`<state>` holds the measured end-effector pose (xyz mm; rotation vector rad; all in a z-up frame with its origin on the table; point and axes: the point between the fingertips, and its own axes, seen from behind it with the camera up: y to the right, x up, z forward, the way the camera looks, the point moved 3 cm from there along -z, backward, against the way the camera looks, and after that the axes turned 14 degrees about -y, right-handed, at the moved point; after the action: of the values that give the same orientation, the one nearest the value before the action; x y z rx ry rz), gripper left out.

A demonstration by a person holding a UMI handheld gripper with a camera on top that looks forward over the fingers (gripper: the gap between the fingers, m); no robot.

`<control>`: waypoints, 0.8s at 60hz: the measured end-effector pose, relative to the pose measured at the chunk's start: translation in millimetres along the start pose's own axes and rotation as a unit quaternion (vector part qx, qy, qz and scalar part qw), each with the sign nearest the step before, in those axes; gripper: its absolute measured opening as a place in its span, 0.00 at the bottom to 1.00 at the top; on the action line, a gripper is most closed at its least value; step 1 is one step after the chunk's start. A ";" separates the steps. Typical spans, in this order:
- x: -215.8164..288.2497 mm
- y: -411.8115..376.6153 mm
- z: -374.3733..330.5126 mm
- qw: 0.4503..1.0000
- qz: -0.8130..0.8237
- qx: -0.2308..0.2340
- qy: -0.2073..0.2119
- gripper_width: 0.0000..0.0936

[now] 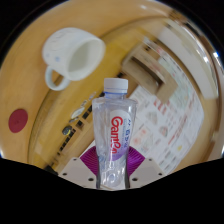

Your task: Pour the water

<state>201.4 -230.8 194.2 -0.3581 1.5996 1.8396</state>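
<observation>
A clear plastic water bottle (112,130) with a pale cap and a pink-lettered label stands upright between my fingers. My gripper (112,168) is shut on the bottle, its purple pads (91,160) pressing the lower body from both sides. A white mug (73,55) with its handle toward me sits on the wooden table (30,90) beyond the bottle, up and to the left of the cap. The bottle appears lifted above the table.
A dark red round coaster (18,120) lies on the table to the left. Printed papers or boxes (160,115) lie to the right of the bottle. A pale box-like object (150,55) sits further back on the right.
</observation>
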 end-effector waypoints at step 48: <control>-140.4 73.5 -21.8 0.648 0.734 0.201 -0.014 0.34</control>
<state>254.1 -295.9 330.6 1.6697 2.4199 2.2108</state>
